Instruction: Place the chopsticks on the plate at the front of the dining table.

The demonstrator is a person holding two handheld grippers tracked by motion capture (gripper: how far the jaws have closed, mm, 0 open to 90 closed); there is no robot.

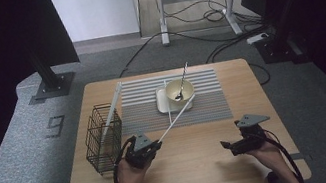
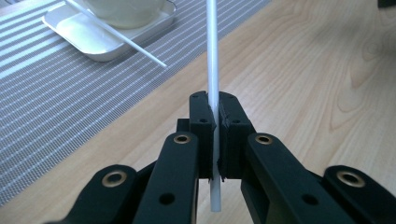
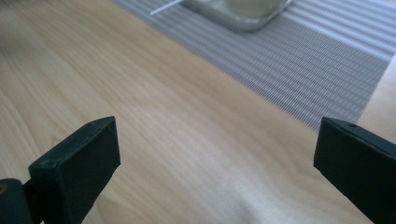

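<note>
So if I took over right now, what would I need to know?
Left gripper: shut on a white chopstick pointing toward the bowl.
Right gripper: open, nothing between its fingers, low over the table.
Second chopstick lies on the mat by the tray; a third stands in the wire basket. Spoon is in the bowl.
Left, probably: put the held chopstick and the loose one away.

There are three white chopsticks: one [image 1: 176,118] clamped in the left gripper [image 1: 156,145], one [image 1: 168,102] lying across the tray, and one [image 1: 113,108] leaning in the wire basket. One bowl [image 1: 180,92], one spoon [image 1: 182,84], one tray [image 1: 162,100], one wire basket [image 1: 102,138] and one striped placemat [image 1: 203,100] sit on one table [image 1: 204,165]. Two grippers count in all, with the right gripper [image 1: 227,147].
</note>
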